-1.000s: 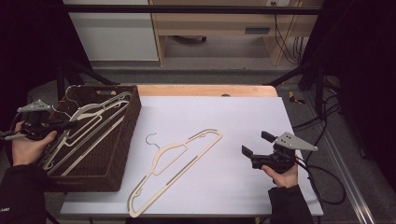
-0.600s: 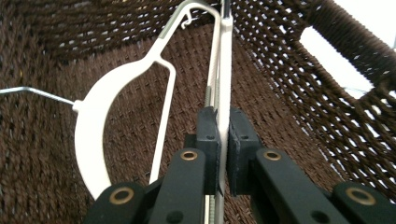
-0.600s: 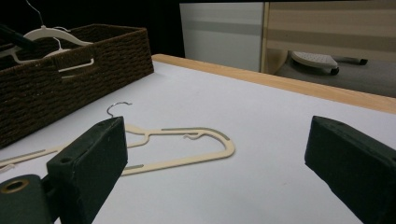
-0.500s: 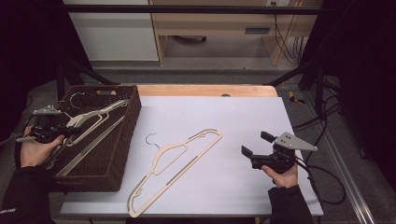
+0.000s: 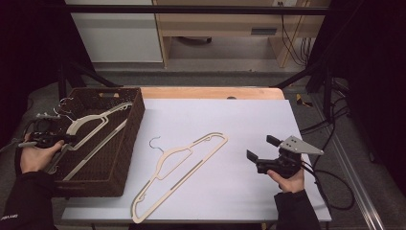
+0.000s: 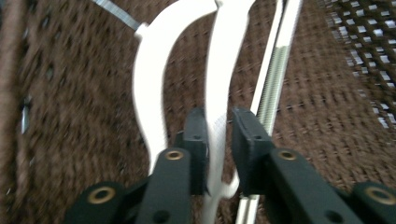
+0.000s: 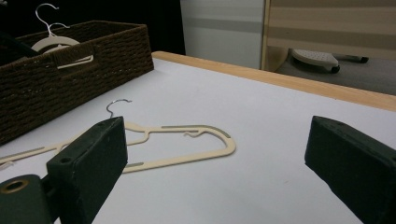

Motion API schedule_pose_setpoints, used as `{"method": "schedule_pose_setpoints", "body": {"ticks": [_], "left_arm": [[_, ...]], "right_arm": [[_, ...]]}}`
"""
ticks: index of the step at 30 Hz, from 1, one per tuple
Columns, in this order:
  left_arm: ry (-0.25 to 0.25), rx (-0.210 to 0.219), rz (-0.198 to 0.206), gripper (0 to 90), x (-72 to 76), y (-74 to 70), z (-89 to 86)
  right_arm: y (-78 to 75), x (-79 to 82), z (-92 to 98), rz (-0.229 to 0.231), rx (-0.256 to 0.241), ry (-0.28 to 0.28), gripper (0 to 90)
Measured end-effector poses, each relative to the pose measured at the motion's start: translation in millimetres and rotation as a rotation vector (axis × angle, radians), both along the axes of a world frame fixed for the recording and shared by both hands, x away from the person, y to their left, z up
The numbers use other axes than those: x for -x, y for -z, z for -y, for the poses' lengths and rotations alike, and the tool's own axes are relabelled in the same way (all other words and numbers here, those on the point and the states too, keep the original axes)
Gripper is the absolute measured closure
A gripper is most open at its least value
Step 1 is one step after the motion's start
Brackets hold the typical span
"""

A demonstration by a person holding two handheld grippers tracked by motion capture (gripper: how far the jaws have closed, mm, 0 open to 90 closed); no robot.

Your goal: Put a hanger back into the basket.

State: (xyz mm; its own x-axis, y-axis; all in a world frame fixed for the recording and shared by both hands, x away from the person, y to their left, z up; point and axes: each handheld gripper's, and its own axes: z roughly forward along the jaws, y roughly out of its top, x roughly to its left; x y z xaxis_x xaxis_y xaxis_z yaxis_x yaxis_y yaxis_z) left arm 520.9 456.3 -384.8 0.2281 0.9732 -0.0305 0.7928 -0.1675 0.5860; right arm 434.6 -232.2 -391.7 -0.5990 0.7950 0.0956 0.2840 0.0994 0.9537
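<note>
Left gripper (image 6: 217, 135) clamped on arm of white hanger (image 5: 93, 120), jaws pinching it over brown wicker basket (image 5: 131, 139), 9 o'clock side of table (image 5: 249, 120). Second hanger underneath in basket. Right gripper (image 5: 258, 148) at about 4 o'clock, jaws wide apart, holding nothing. Cream hanger (image 5: 184, 167) flat on white tabletop between the two, near 6 o'clock, hook toward basket.
</note>
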Motion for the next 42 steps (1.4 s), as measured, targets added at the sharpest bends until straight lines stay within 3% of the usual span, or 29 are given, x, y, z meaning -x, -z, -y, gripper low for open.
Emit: {"method": "schedule_pose_setpoints", "body": {"ticks": [8, 12, 14, 17, 24, 26, 27, 28, 29, 32, 33, 36, 39, 42], "left_arm": [[-0.047, -0.01, -0.063, 66.3, 0.2, 10.7, -8.5], [-0.068, 0.01, -0.055, 62.7, 1.4, 8.5, -9.1], [-0.068, 0.016, -0.03, 59.6, 4.0, 3.9, -7.3], [-0.043, 0.048, 0.044, 54.2, 11.8, -7.5, -1.6], [0.03, 0.148, 0.291, 38.4, 40.1, -35.4, 21.8], [0.053, 0.164, 0.346, 30.9, 47.6, -40.9, 30.6], [0.053, 0.164, 0.346, 28.1, 47.6, -40.9, 30.6], [0.081, 0.192, 0.394, 24.8, 55.3, -45.1, 40.2], [0.081, 0.192, 0.394, 22.9, 55.3, -45.1, 40.2], [0.139, 0.249, 0.49, 15.4, 71.7, -49.9, 60.0], [0.139, 0.249, 0.49, 13.9, 71.7, -49.9, 60.0], [0.208, 0.273, 0.564, 10.1, 90.4, -51.0, 81.3], [0.227, 0.295, 0.586, 8.8, 96.6, -50.4, 89.7], [0.28, 0.328, 0.608, 7.6, 107.3, -47.6, 107.3]], "right_arm": [[1.1, -0.8, -1.4, -0.004, 0.004, 0.001, 6.0], [1.1, -0.6, -1.3, -0.006, 0.004, -0.001, 6.0], [1.2, -0.8, -1.4, -0.006, 0.005, 0.0, 6.0], [1.4, -0.7, -1.7, -0.009, 0.009, 0.001, 6.0], [0.4, -0.9, -1.3, -0.008, -0.005, -0.001, 6.5], [-0.3, -0.5, -1.3, -0.005, -0.006, -0.003, 6.8], [-0.8, -0.3, -1.8, -0.007, -0.007, -0.004, 6.9], [-1.5, 0.0, -2.7, -0.008, -0.013, -0.006, 7.1], [-1.5, 0.0, -2.7, -0.008, -0.013, -0.006, 7.1], [-3.2, -2.0, -6.3, -0.015, -0.015, -0.011, 7.2], [-3.2, -2.0, -6.3, -0.015, -0.015, -0.011, 7.2], [-4.6, -4.5, -14.3, -0.027, -0.012, -0.023, 6.8], [-5.1, -5.5, -20.0, -0.029, -0.011, -0.025, 6.6], [-7.2, -9.1, -33.0, -0.034, -0.015, -0.045, 6.8]]}}
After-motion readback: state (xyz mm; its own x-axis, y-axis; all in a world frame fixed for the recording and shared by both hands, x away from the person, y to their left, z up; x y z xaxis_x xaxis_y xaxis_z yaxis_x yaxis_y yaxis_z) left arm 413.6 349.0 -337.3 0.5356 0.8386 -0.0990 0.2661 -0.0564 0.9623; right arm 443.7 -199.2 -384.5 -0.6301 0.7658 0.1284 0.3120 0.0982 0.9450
